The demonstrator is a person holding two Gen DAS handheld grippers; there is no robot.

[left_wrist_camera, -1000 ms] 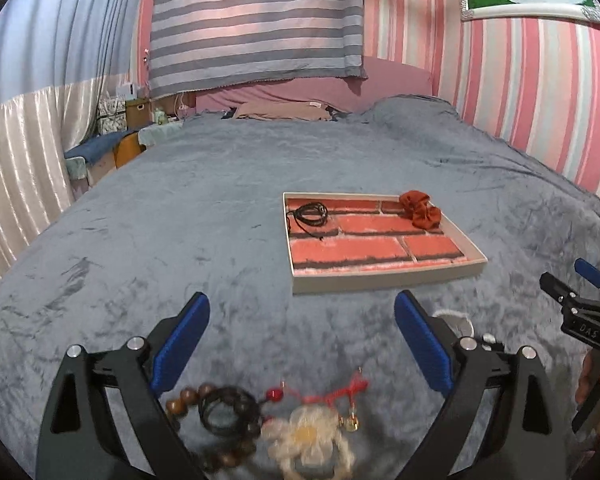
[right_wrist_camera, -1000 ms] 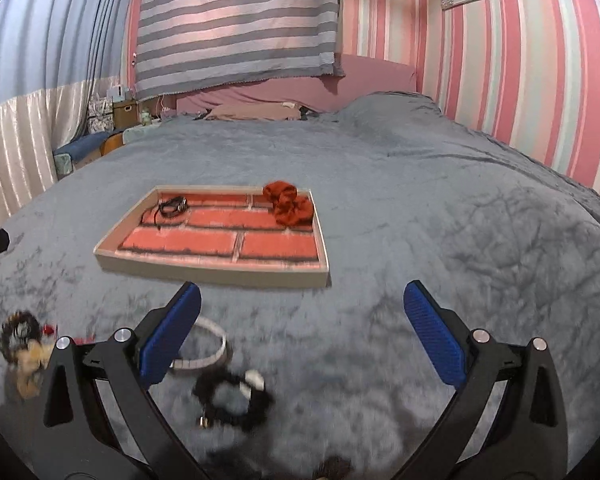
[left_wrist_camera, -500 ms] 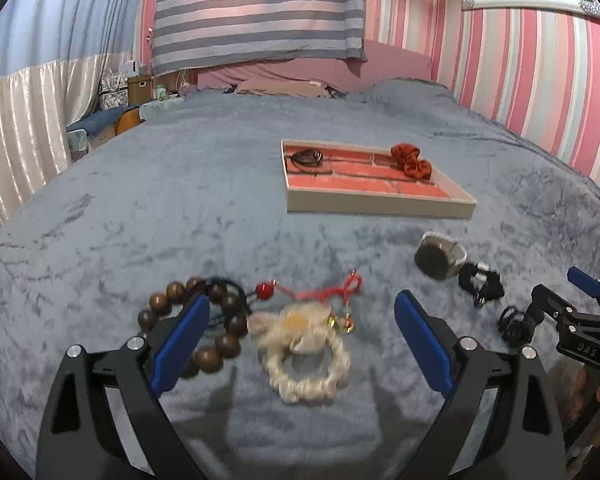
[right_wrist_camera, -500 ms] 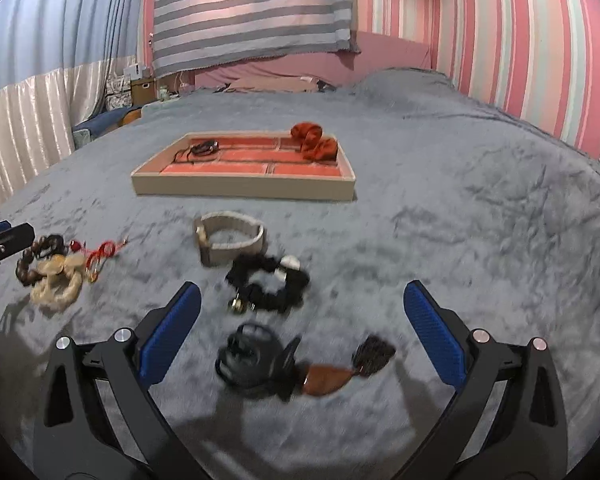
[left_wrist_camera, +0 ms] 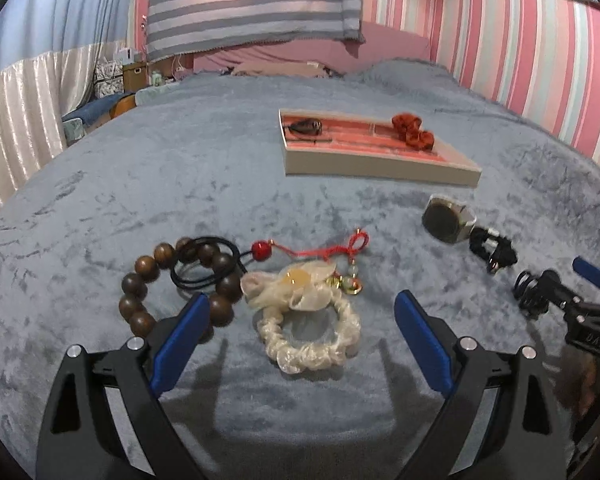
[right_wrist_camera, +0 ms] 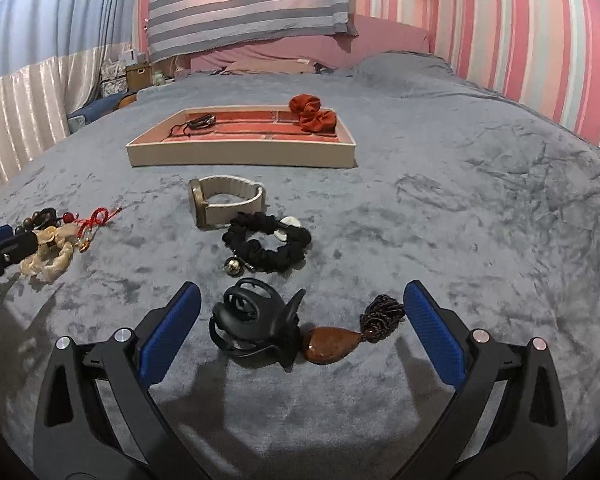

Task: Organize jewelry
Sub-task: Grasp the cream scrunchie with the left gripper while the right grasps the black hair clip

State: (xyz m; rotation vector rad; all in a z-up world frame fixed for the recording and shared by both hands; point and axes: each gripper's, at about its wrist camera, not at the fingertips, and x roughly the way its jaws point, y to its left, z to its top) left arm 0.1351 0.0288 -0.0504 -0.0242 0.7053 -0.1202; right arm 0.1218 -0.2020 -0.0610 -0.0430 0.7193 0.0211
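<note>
Jewelry laid out on a grey velvet bed (right_wrist_camera: 480, 184). Left wrist view: the left hand-held gripper (left_wrist_camera: 296, 340) stands wide, jaws apart and holding nothing. Between its blue pads lies a cream satin scrunchie (left_wrist_camera: 308, 328) with a bow. At 10 o'clock from it sits a brown wooden bead bracelet (left_wrist_camera: 172, 280), with a black elastic loop (left_wrist_camera: 204, 268) lying over the beads. At 12 o'clock runs a red knotted cord charm (left_wrist_camera: 320, 250) with a red bead and small bells.

Right wrist view: the right hand-held gripper (right_wrist_camera: 300, 332) is likewise wide and empty. Between its pads lie a black claw hair clip (right_wrist_camera: 256, 326) and, touching it at 3 o'clock, an amber teardrop pendant (right_wrist_camera: 330, 344) on a dark beaded cord. At 12 o'clock lie a black scrunchie (right_wrist_camera: 268, 246) and, beyond it, a watch (right_wrist_camera: 224, 200) with a cream band. Farther off rests the beige tray (right_wrist_camera: 240, 154), red-lined, holding a red scrunchie (right_wrist_camera: 312, 114) at its far right and a dark necklace (right_wrist_camera: 198, 122) at far left.

Readable writing: "DAS", on the right hand-held gripper's body in the left wrist view.
</note>
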